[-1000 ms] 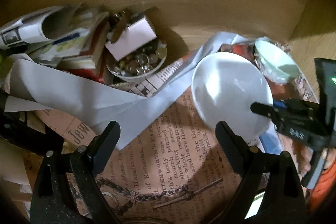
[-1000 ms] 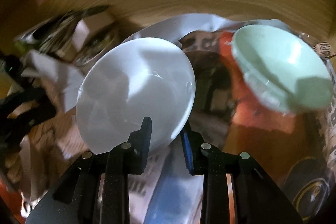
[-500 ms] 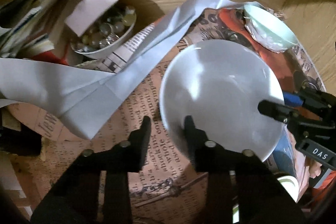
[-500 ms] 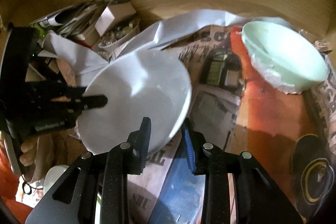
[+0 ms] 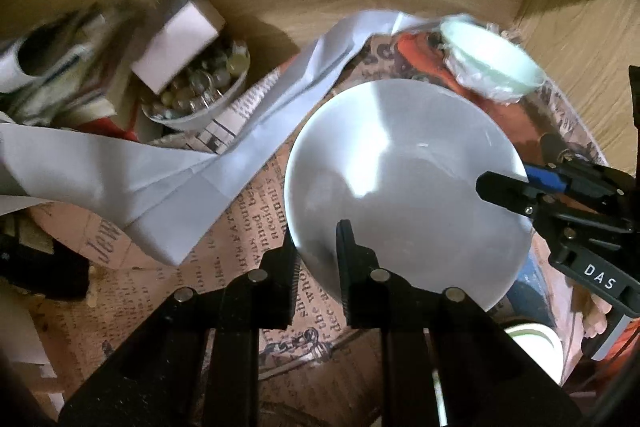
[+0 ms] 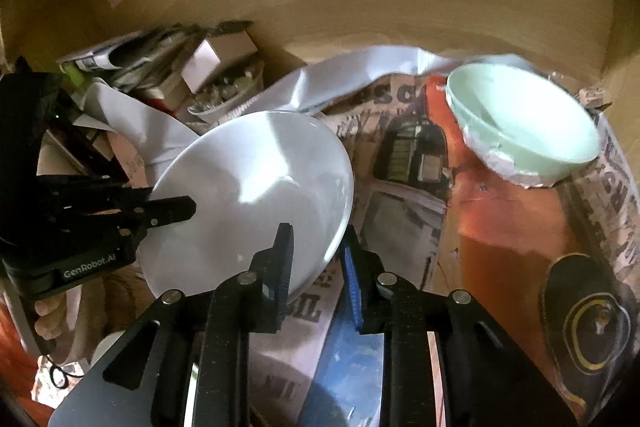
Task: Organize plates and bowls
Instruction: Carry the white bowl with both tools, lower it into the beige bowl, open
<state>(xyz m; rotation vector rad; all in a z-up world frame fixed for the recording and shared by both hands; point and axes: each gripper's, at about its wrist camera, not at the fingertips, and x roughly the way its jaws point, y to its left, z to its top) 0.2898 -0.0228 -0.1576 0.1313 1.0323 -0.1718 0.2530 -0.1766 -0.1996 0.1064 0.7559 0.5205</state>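
Clutter at left: motion-blurred papers or books; cannot tell which.
Marble bowl: partly hidden under a white box.
White plate: held tilted above the newspaper-covered table, both grippers on its rim.
Left gripper: narrow, fingers pinching the plate's near edge, one above and one beneath.
Right gripper: narrow, clamped over the opposite rim; blue pad beneath the plate.
Green bowl: well apart from the plate, resting on crumpled foil, far right.
White paper strip: draped across the table; far end cut off.
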